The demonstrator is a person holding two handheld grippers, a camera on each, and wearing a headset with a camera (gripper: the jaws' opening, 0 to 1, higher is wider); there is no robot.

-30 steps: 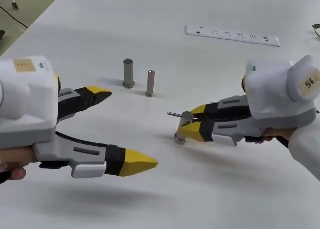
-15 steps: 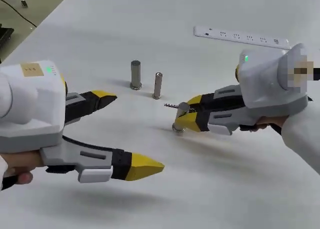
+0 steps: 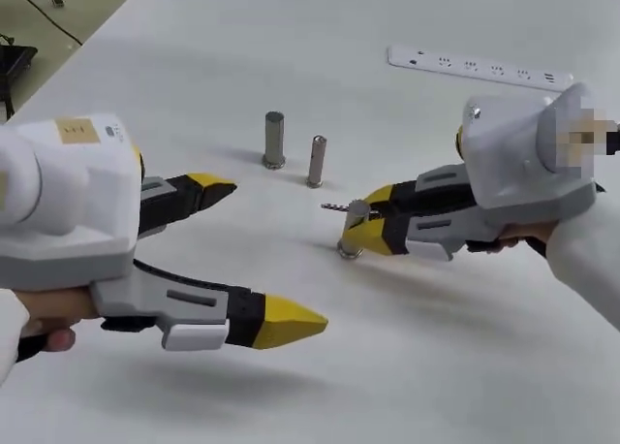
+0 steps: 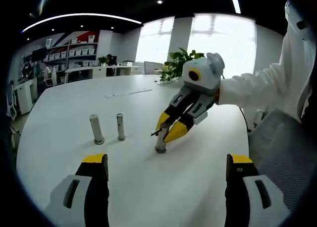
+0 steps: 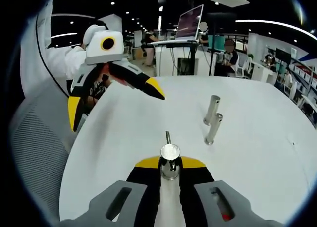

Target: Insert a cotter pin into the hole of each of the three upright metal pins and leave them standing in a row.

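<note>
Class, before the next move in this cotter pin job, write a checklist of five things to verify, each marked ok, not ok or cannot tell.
1. Near pin stands upright on the table: ok.
2. Cotter pin pokes out sideways near that pin's top: ok; fully through, cannot tell.
3. Right gripper jaws closed around the near pin: ok.
4. Left gripper jaws wide open, holding nothing, apart from the pins: ok.
5. Middle pin and back pin upright: ok; cotter pins in them: not ok, none visible.
</note>
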